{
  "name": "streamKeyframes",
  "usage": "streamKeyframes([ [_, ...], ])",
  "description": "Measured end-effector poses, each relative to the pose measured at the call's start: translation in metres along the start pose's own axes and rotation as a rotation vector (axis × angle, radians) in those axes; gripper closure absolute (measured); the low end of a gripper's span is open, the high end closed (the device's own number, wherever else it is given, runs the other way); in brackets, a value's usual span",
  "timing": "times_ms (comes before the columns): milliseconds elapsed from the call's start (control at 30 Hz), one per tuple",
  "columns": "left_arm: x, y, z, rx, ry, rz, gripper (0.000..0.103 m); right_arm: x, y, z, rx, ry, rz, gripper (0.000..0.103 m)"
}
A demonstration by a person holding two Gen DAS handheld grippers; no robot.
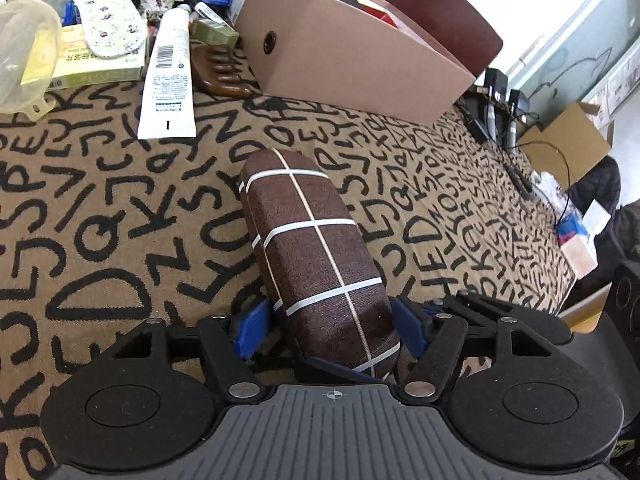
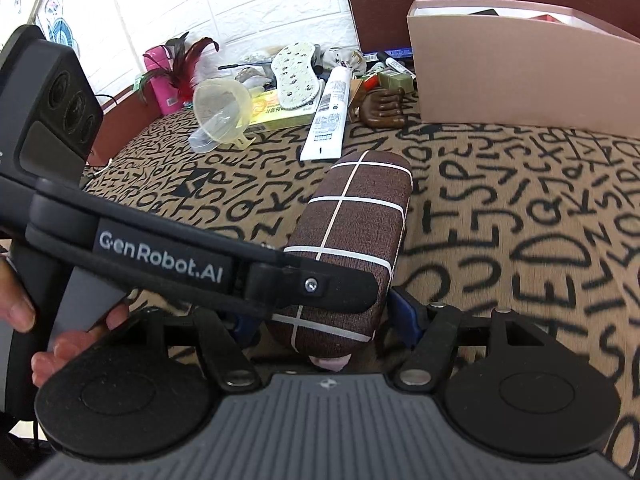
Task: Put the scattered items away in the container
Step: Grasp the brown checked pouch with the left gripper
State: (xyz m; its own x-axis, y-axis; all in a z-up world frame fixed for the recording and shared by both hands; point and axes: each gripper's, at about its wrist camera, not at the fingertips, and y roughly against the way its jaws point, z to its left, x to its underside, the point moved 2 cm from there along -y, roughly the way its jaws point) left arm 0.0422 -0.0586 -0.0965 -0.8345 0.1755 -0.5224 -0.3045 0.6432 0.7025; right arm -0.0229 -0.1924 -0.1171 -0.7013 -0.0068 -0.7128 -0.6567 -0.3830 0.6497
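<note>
A brown case with white grid lines [image 1: 316,248] lies on the letter-patterned cloth [image 1: 100,220]. My left gripper [image 1: 326,326] is shut on its near end, blue pads on both sides. In the right wrist view the same case [image 2: 352,236] sits between my right gripper's [image 2: 330,324] blue pads, and the left gripper's black body [image 2: 160,260] crosses in front of it. The pink open box [image 1: 352,52] stands behind the case, also in the right wrist view [image 2: 520,80].
Scattered items lie at the back left: a white tube [image 1: 168,76], a wooden comb [image 1: 220,72], a floral eye mask [image 1: 106,16], a yellow-green packet [image 1: 96,68], a clear funnel [image 2: 220,112], a pink bottle with feathers [image 2: 168,76]. Cables and cardboard boxes [image 1: 568,140] lie at the right.
</note>
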Motion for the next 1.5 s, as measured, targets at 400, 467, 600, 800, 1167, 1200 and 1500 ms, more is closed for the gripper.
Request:
streamKeyframes([
  [400,-0.018,0.016,0.037,-0.067,0.123,-0.061,0.016,-0.016,0.018,-0.022,0.004,-0.106,-0.079,0.027],
  [467,-0.022,0.013,0.038,-0.060,0.123,-0.058,0.016,-0.018,0.015,-0.027,0.008,-0.125,-0.075,0.028],
  [600,-0.030,0.003,0.033,-0.028,0.100,-0.038,0.017,-0.021,0.005,-0.032,-0.019,-0.134,-0.042,0.033],
  [800,-0.036,-0.013,0.023,0.006,0.041,-0.002,0.027,-0.025,-0.007,-0.032,-0.097,-0.171,-0.007,0.039],
  [1167,-0.038,-0.020,0.014,0.011,0.002,0.027,0.025,-0.025,-0.017,-0.038,-0.140,-0.221,0.028,0.036],
  [1200,-0.038,-0.020,0.015,0.011,-0.002,0.029,0.026,-0.024,-0.016,-0.038,-0.141,-0.221,0.027,0.036],
  [1500,-0.036,-0.018,0.017,0.009,0.011,0.016,0.032,-0.024,-0.020,-0.040,-0.148,-0.242,0.032,0.034],
])
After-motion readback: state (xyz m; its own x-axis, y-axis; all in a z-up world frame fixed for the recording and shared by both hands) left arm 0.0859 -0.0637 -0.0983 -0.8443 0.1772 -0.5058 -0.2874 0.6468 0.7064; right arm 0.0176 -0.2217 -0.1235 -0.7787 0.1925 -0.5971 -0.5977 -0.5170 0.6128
